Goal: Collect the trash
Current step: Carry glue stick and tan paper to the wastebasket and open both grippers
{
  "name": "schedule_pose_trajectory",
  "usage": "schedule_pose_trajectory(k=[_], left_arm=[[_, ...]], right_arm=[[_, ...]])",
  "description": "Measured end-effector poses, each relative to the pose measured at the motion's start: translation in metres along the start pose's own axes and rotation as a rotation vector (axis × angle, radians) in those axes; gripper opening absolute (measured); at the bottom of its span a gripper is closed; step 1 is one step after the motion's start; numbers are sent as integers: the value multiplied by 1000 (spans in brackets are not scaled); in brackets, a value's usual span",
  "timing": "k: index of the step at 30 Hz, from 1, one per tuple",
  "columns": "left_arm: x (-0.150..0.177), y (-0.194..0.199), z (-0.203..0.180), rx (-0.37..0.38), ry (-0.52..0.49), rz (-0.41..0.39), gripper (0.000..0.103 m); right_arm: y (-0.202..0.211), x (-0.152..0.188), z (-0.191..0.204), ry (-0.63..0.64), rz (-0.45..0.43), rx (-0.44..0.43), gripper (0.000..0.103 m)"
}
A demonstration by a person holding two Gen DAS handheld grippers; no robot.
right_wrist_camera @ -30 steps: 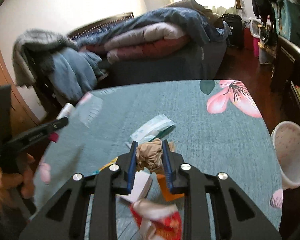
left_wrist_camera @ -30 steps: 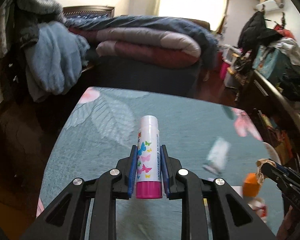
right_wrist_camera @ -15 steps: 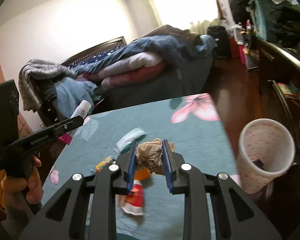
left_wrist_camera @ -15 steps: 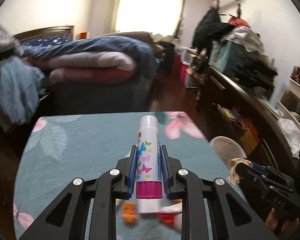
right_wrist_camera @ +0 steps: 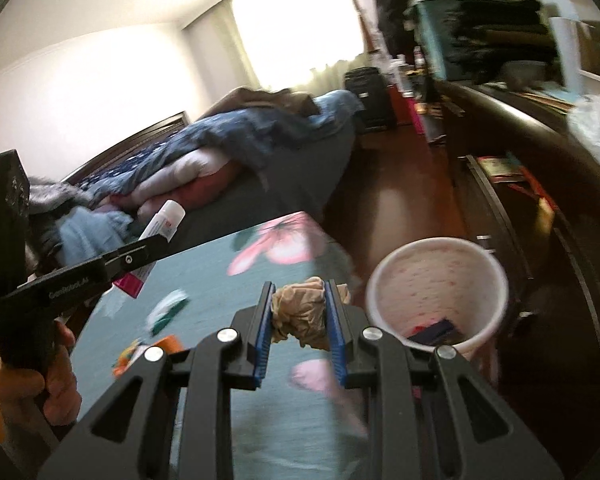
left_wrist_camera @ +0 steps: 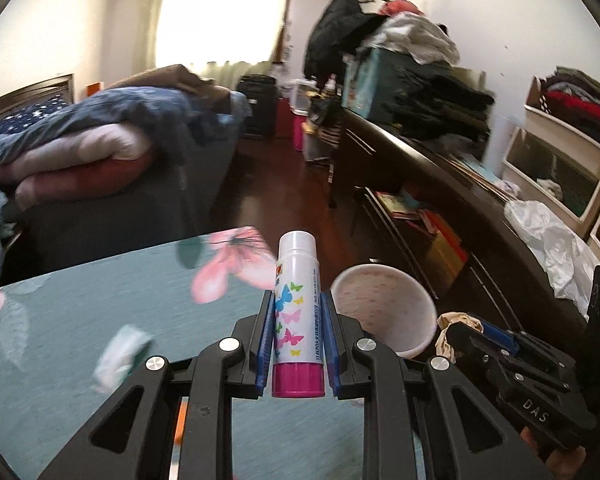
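My left gripper [left_wrist_camera: 297, 312] is shut on a white glue stick [left_wrist_camera: 297, 312] with butterfly print and a pink base, held upright above the teal table [left_wrist_camera: 80, 320]. My right gripper [right_wrist_camera: 299, 312] is shut on a crumpled brown paper wad [right_wrist_camera: 300, 314]. A white speckled trash bin [right_wrist_camera: 436, 288] stands off the table's right edge, just right of the right gripper; it also shows in the left wrist view [left_wrist_camera: 384, 312]. Dark items lie at its bottom. The left gripper with the glue stick [right_wrist_camera: 162, 224] shows at the left of the right wrist view.
A green-white wrapper [right_wrist_camera: 168, 310] and orange scraps [right_wrist_camera: 148, 350] lie on the table. A bed with piled quilts [left_wrist_camera: 80, 148] stands behind. A dark cluttered sideboard [left_wrist_camera: 440, 184] runs along the right, beyond the bin.
Both grippers have swung right, off the table's middle and toward the bin. The bin is now larger and nearer in both views. Both grips are unchanged.
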State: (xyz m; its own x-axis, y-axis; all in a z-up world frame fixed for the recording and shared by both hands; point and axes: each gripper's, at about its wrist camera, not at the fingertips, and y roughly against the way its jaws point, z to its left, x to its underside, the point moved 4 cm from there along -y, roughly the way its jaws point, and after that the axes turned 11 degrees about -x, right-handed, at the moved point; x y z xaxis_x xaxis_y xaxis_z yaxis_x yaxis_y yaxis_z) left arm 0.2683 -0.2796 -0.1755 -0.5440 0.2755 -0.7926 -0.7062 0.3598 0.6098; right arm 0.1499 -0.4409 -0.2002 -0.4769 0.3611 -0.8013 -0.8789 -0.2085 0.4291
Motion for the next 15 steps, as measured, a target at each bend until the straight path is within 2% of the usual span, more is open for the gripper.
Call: schedule_pose_trajectory(k=[8,15], left_arm=[[-14,-55,-58,94,-22,45,22],[-18,-118,-114,163,-59,123,22]], right_arm=[[-2,-12,-68,-24,-35,173,26],[-40,-11,-136,-73,21,268,28]])
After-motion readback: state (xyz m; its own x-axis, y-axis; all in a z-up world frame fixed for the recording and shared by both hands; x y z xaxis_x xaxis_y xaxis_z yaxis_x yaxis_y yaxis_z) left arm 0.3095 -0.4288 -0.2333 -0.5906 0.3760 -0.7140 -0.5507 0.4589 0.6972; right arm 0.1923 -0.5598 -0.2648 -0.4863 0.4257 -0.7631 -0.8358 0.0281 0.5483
